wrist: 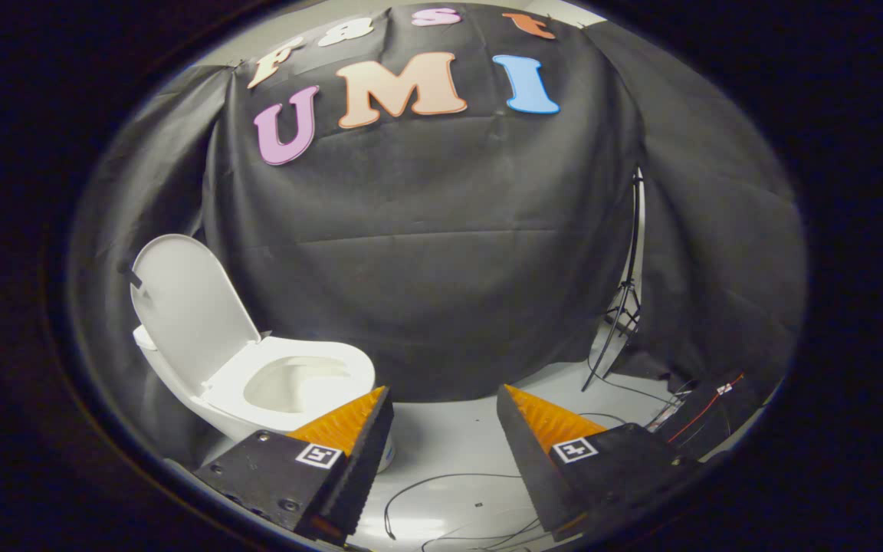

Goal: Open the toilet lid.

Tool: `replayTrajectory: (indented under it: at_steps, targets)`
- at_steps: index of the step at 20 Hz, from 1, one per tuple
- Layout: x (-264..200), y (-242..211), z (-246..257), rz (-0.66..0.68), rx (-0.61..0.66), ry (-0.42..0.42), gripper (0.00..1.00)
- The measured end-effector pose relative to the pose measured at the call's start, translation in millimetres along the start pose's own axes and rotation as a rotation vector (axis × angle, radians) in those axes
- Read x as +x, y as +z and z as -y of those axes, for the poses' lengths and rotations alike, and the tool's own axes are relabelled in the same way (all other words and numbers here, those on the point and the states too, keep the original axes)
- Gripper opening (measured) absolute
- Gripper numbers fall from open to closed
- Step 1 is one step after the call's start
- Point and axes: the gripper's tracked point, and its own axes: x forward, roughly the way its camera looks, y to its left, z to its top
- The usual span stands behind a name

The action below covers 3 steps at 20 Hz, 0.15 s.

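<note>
Gripper view: toilet [288, 383] sits to the left, just beyond the left finger, its lid [192, 307] already upright against the black cloth wall [441, 268]. Gripper [445, 410] fingers spread apart, holding nothing, clear of the bowl. Opening step looks done; next move likely only a withdrawal.

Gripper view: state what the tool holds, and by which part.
Nothing. The tool is open with bare floor between its fingers; the toilet lid stands raised, untouched.

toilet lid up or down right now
Up. The toilet lid stands raised behind the open bowl, leaning back toward the black cloth. The gripper is open, fingers apart and clear of it.
</note>
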Motion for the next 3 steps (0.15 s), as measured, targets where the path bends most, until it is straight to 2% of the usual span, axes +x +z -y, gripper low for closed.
replayTrajectory:
  at_steps: [3]
  targets:
    - [-3.6, 6.7, 12.5, 0.016, 0.014, -0.011, 0.85]
